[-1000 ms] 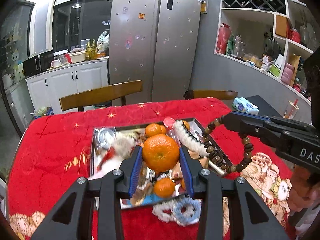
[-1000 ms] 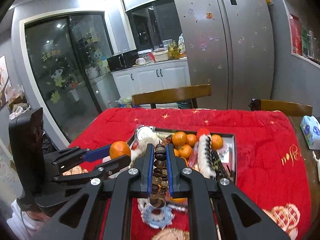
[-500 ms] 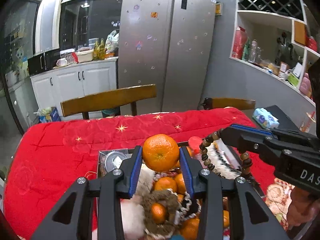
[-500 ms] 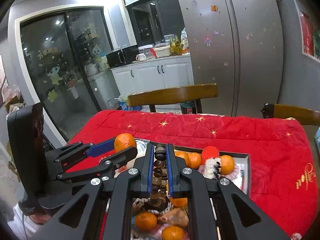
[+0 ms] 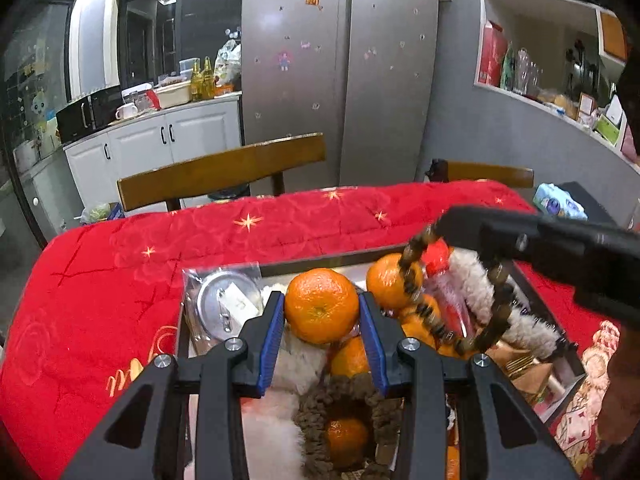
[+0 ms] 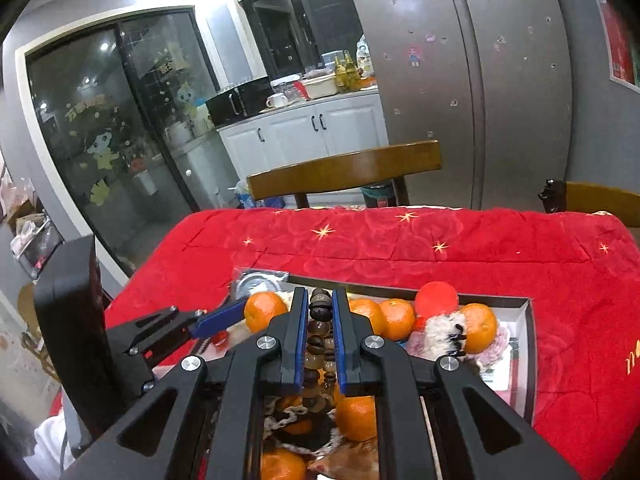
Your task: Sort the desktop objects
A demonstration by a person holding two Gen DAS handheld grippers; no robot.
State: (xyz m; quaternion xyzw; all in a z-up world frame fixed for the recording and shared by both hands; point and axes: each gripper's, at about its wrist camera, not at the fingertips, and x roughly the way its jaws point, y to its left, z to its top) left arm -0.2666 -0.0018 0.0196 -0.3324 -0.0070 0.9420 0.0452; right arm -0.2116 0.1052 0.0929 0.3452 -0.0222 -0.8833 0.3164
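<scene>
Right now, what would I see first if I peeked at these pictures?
First, a bright orange pinched in the left gripper, above a tray crammed with more fruit. Beside it, a brown bead string dangles from the right gripper, all over a red tablecloth.

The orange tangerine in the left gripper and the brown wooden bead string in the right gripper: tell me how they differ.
The orange tangerine is one smooth round fruit; the brown wooden bead string is a loop of many small dark beads. The tangerine sits rigid between the left gripper fingers, which stand well apart; the bead string hangs limp from the right gripper, whose fingers are nearly together. Both are held above the grey tray.
</scene>
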